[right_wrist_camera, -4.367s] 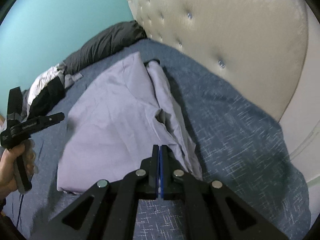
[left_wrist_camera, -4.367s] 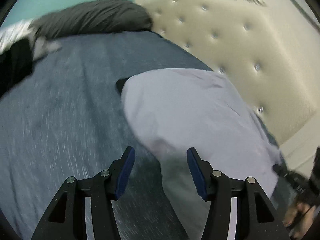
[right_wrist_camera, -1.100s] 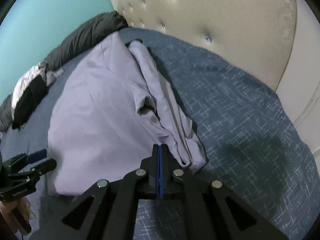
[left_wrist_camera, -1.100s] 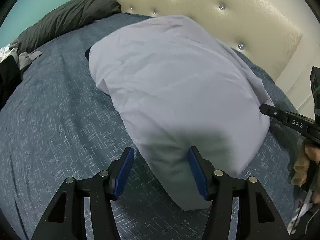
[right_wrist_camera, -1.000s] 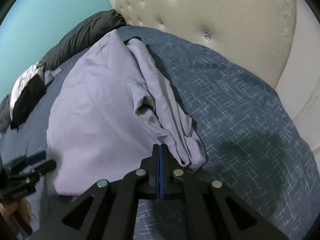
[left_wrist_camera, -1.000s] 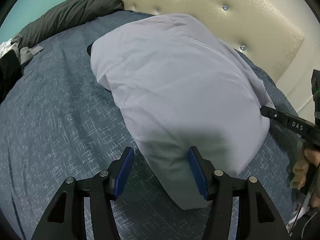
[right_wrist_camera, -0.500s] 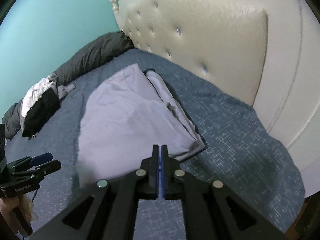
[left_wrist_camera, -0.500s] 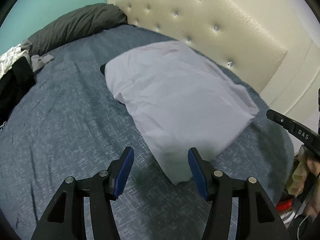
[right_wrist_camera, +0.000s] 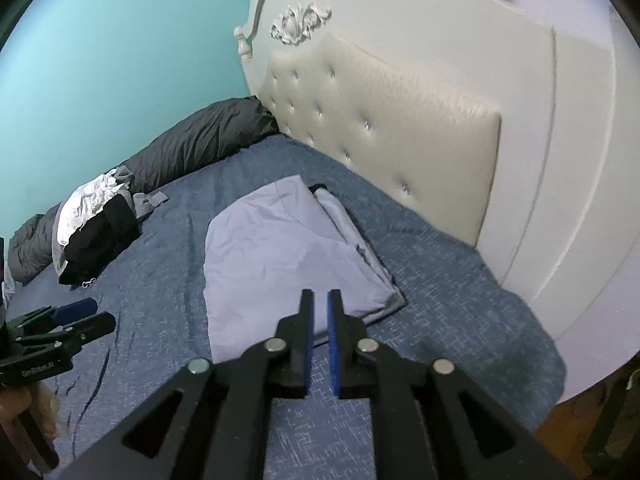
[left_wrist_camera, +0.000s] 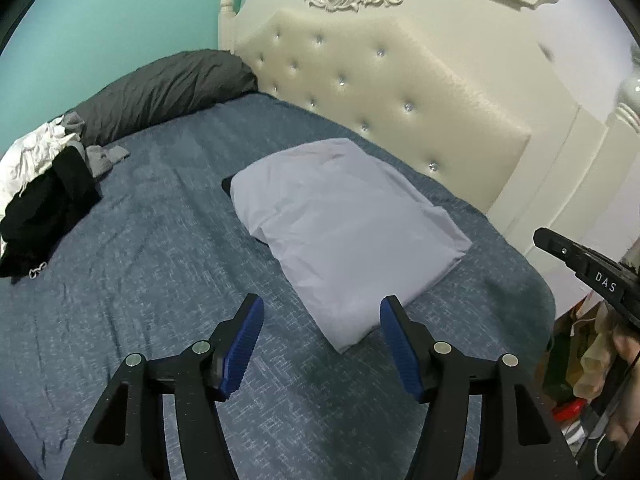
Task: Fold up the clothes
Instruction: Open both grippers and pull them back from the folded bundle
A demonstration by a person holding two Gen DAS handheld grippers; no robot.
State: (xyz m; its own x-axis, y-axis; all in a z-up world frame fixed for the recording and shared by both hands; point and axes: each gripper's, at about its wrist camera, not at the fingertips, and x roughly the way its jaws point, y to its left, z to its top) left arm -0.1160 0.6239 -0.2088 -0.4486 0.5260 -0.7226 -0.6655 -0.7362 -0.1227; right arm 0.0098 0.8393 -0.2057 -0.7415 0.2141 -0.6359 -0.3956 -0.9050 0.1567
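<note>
Both grippers have pulled back from the lavender garment since the earlier frames, and more of the bed now shows in each view. At 4.4 s ago and 1.1 s ago the right gripper had its jaws pressed together; now a narrow gap shows between them, with nothing held. The left gripper has its jaws wide apart and empty, as before.

Garment position: it lies folded into a rough rectangle on the blue bedspread, near the tufted headboard, clear of both grippers.

View differences:
- Left wrist view: shows the smooth top face and the near corner of the garment between the jaw tips in the picture. The right gripper enters at the right edge, with part of a hand below it. Clutter on the floor shows beyond the bed corner; the items cannot be identified.
- Right wrist view: shows the layered edge of the garment on the headboard side and a dark strip at its far end. The left gripper appears at the lower left.

Surroundings: a dark grey pillow lies along the teal wall. A heap of black and white clothes sits beside the pillow, well apart from the garment. Nothing lies between the grippers and the garment.
</note>
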